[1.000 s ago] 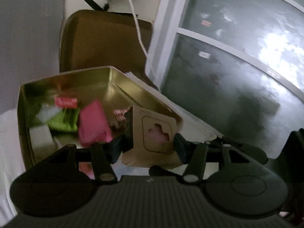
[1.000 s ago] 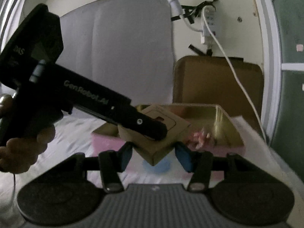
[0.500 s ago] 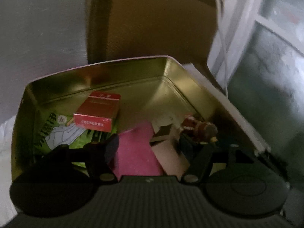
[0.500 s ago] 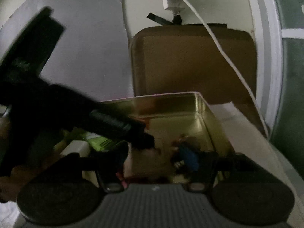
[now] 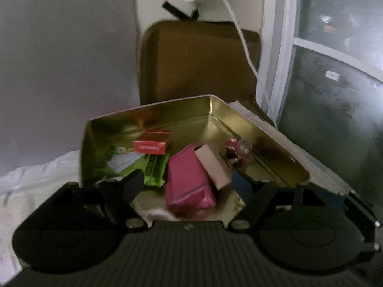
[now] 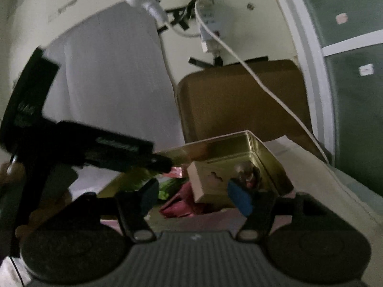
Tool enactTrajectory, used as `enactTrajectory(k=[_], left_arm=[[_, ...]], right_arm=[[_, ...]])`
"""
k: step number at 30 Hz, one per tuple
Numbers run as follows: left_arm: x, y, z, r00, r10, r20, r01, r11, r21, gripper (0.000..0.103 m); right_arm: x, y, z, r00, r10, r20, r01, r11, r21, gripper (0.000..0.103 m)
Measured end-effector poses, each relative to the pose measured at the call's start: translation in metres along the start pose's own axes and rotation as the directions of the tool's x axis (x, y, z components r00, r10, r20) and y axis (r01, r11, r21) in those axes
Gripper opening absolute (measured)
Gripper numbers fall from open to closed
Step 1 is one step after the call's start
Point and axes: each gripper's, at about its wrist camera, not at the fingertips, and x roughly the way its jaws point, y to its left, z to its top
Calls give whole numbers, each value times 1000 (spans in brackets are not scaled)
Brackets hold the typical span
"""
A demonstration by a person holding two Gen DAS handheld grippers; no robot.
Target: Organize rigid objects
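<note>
An open gold tin (image 5: 275, 143) holds a red cigarette pack (image 5: 152, 142), a green packet (image 5: 153, 169), a pink box (image 5: 189, 181), a tan cardboard box (image 5: 213, 165) leaning on it, and a small red figurine (image 5: 239, 150). My left gripper (image 5: 189, 186) is open and empty, its fingers just above the tin's near edge. In the right wrist view the tin (image 6: 268, 157) and the tan box (image 6: 210, 181) show too. My right gripper (image 6: 194, 197) is open and empty in front of the tan box. The left gripper's black body (image 6: 95, 148) reaches in from the left.
A brown padded case (image 5: 198, 64) stands behind the tin against the wall. A white cable (image 5: 239, 35) hangs from a wall plug across it. A window frame (image 5: 284, 59) runs on the right. White bedding (image 5: 36, 174) lies to the left.
The tan box was held between both grippers above the tin. Both grippers have opened and pulled back, and the box now lies in the tin.
</note>
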Motion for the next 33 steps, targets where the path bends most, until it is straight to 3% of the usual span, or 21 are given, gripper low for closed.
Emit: enactTrajectory(k=[13,15,19,26,33], left_arm=[[-61,9,-54,996,90,11,-89,996,-21,84],[-66,10,-60,994,103,18,-103,995,-17,90],[-75,9,-69,990,138,28,-137,990,-9,95],[-91,12,-81,984,173,44,-172,985,-22,103],[-99,19,-91,979,198,40,-196,979,-65,103]], right_arm=[[-65,31,-18,1000,-1,30,0,999,38,70],[-69,33,-18,1000,4,29,-6,999,53,70],[-76,38,-18,1000,16,24,-18,997,80,73],[-87,50,-19,1000,24,12,-24,996,84,81],[-97,60,-22,1000,23,21,-25,996,82,92]])
